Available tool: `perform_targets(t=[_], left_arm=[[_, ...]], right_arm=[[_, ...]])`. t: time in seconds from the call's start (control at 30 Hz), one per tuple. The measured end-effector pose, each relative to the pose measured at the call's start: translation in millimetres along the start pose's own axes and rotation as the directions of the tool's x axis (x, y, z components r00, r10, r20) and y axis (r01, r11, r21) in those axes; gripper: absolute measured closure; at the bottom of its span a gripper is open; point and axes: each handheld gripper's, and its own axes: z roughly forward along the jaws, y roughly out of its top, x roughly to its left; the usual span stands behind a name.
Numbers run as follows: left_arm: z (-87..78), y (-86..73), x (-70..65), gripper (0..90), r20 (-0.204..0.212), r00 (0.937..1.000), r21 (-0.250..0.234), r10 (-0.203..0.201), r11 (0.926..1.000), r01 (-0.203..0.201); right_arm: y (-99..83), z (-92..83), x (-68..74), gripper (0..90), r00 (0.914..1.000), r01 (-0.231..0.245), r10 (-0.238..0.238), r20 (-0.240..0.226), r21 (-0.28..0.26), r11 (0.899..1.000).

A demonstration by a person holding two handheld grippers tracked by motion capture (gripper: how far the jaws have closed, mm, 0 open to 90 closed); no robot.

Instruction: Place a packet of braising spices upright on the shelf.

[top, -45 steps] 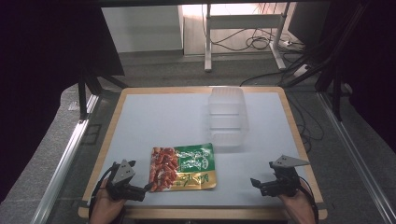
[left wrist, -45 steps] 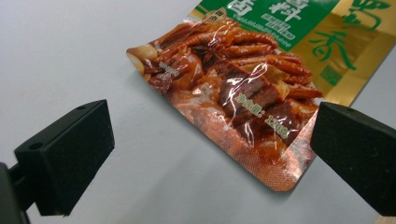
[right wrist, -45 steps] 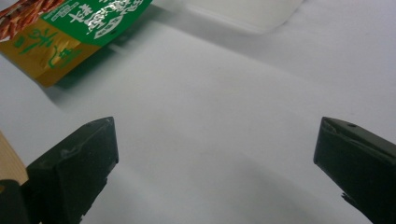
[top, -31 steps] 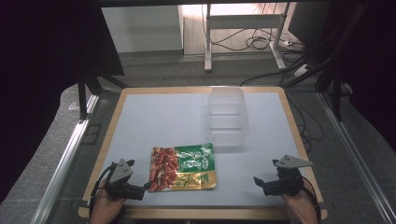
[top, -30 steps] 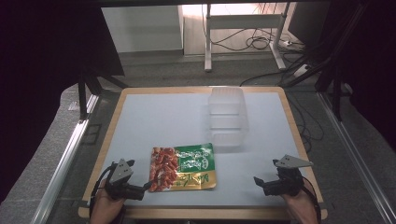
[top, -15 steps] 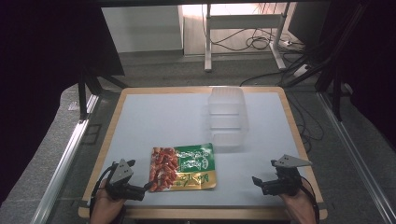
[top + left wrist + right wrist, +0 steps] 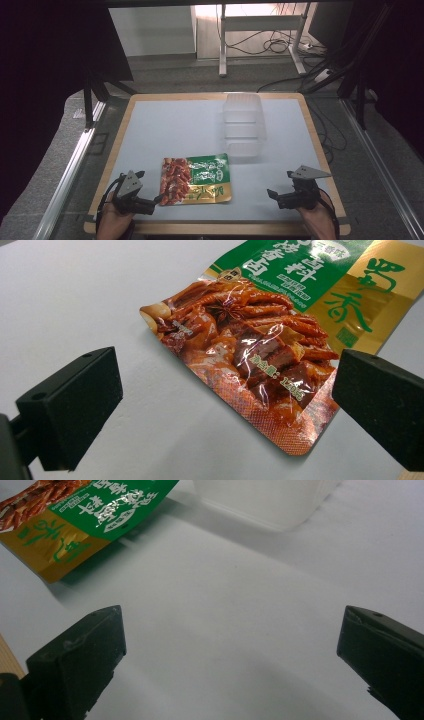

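Just beyond left fingers (image 7: 70, 405), snack pouch (image 7: 265, 340)

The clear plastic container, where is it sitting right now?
In the high view, the clear plastic container sits right of centre at the table's far side, just beyond the green-and-red snack pouch.

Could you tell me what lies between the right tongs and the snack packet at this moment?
Nothing: in the high view, only bare white table separates the right tongs from the snack packet.
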Motion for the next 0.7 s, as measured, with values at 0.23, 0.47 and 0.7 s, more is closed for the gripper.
perform_targets(t=[0.23, 0.47, 0.7], left_arm=[[0.0, 0.6, 0.0, 0.0, 0.006, 0.9999, 0.01, -0.011, 0.9999, 0.01], [-0.4, 1.3, -0.1, 0.0, 0.01, 0.9998, 0.012, -0.019, 0.9998, 0.019], [-0.9, 2.0, -0.6, 0.1, 0.014, 0.9996, 0.008, -0.025, 0.9997, 0.025]], right_arm=[[3.9, 3.0, 4.4, 0.0, 0.9993, 0.038, -0.038, -0.001, -0.001, 0.999], [8.0, 5.8, 8.6, 0.0, 0.9983, 0.058, -0.058, -0.004, -0.004, 0.998], [11.7, 8.3, 10.5, 0.0, 0.9978, 0.065, -0.065, -0.014, -0.01, 0.998]])
